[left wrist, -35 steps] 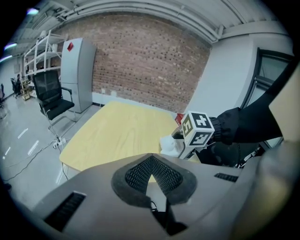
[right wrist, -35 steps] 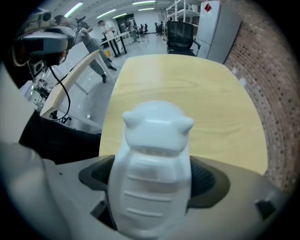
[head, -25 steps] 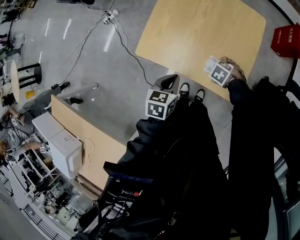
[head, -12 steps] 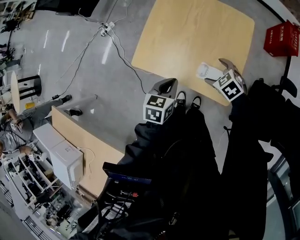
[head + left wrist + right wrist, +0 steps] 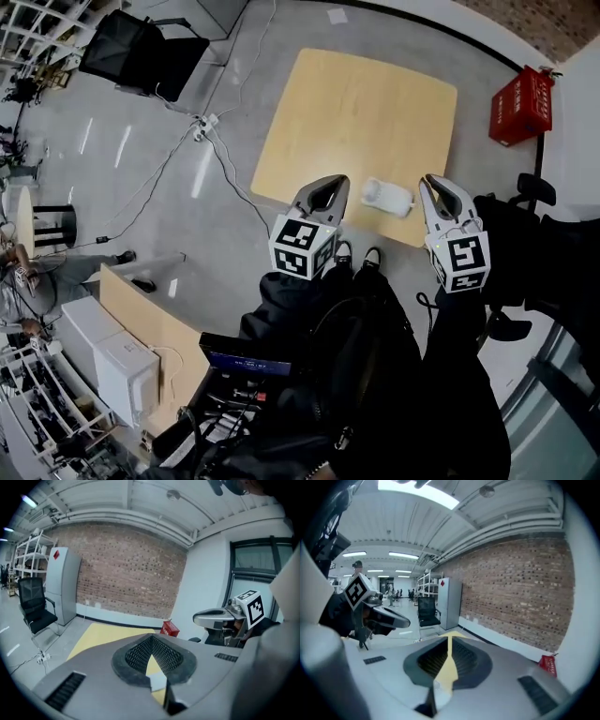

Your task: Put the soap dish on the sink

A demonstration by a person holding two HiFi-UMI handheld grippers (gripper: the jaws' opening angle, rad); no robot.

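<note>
The left gripper (image 5: pixel 323 192) hangs above the near edge of the square pale-wood table (image 5: pixel 347 103), its fingers pressed together on nothing. Just right of it, the small white plastic soap dish (image 5: pixel 387 197) lies on the table by the near edge, toward the near right corner, apart from both tools. The right gripper (image 5: pixel 439 195) hovers over that corner. Its jaws have just been closing and now meet with nothing between them.

The risk, as I judge it, is that the dish sits close to the edge, so a careless descent with shut fingers could nudge it off.

Only the head view shows the dish. The gripper views look out level at a red-brown brick wall (image 5: pixel 131 578) and at each other, and no view shows a sink.
</note>
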